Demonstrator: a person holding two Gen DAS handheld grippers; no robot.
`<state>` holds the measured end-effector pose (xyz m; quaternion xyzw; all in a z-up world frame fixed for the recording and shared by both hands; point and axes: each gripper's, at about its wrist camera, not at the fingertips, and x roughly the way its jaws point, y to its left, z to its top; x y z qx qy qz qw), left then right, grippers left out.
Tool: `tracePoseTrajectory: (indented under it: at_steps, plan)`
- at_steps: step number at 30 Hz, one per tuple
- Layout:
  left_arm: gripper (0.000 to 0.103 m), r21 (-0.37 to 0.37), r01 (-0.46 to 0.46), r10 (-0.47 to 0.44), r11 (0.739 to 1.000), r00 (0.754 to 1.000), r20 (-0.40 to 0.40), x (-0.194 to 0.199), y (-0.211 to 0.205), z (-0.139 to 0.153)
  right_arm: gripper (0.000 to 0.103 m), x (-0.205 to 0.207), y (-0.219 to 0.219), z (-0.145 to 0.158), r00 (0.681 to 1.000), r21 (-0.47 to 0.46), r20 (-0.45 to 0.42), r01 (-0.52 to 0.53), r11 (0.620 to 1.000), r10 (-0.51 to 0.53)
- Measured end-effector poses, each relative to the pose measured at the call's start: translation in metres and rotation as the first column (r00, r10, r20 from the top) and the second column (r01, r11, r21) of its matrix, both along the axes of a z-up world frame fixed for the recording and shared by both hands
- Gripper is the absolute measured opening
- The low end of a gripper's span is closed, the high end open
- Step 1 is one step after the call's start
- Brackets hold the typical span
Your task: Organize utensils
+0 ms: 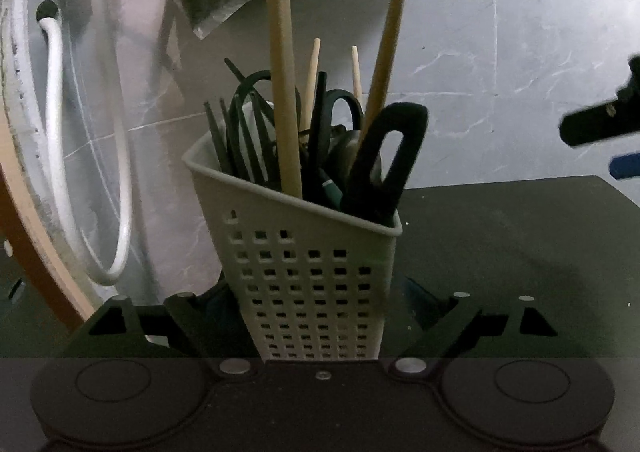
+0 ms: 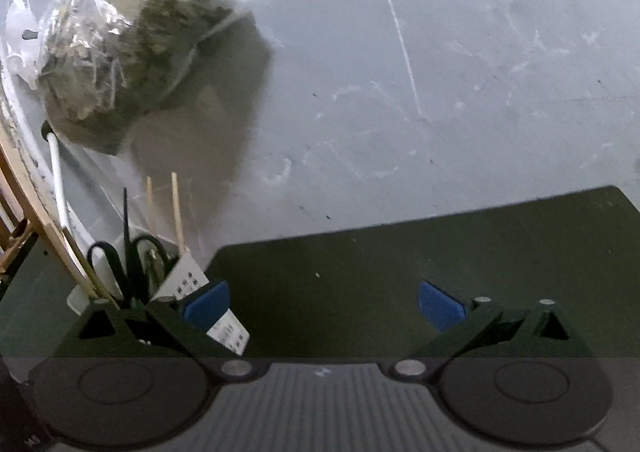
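Observation:
A white perforated utensil holder stands on the dark table and leans left in the left wrist view. It holds two long wooden handles, a black utensil with a loop handle, scissors, chopsticks and black forks. My left gripper is open, one finger on each side of the holder's base with a small gap at both sides. My right gripper is open with bare blue pads over the table. The holder is just beyond its left finger. The right gripper shows at the right edge.
A clear plastic bag of greenish stuff hangs on the grey marbled wall above the holder. White hoses loop down the wall at left, beside a wooden edge. The table's far edge meets the wall.

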<state>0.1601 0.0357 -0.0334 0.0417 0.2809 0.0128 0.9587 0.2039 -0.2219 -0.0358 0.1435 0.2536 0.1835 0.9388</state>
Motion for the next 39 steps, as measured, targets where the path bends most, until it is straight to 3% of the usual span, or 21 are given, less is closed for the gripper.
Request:
tracePoseTrajectory:
  at_steps: [3,8,18,19,33,39]
  plan:
    - [0.102,0.028,-0.025,0.024,0.999,0.999,0.028,-0.011,-0.008,0.004,0.103,-0.005,-0.005,-0.007,1.000,-0.009,-0.013,-0.003,1.000,0.003]
    - [0.102,0.041,-0.048,0.048,0.998,0.999,0.001,-0.031,-0.021,0.004,0.103,-0.011,-0.009,-0.021,0.996,-0.034,-0.083,0.005,0.999,-0.008]
    - [0.102,-0.055,-0.120,0.120,0.991,0.993,-0.009,-0.065,-0.015,0.016,0.103,-0.048,-0.017,-0.019,0.993,-0.106,-0.099,0.055,0.993,-0.066]
    - [0.102,-0.064,-0.125,0.125,0.990,0.992,-0.007,-0.069,-0.013,0.017,0.103,-0.055,-0.017,-0.017,0.980,-0.143,-0.188,0.044,0.989,-0.071]
    - [0.102,-0.143,-0.137,0.139,0.980,0.990,0.008,-0.189,-0.003,0.047,0.103,-0.209,-0.031,0.007,0.980,-0.187,-0.091,0.159,0.969,-0.178]
    - [0.102,-0.136,-0.125,0.131,0.983,0.991,0.040,-0.218,-0.008,0.065,0.103,-0.244,-0.033,0.021,0.984,-0.179,-0.030,0.167,0.970,-0.176]
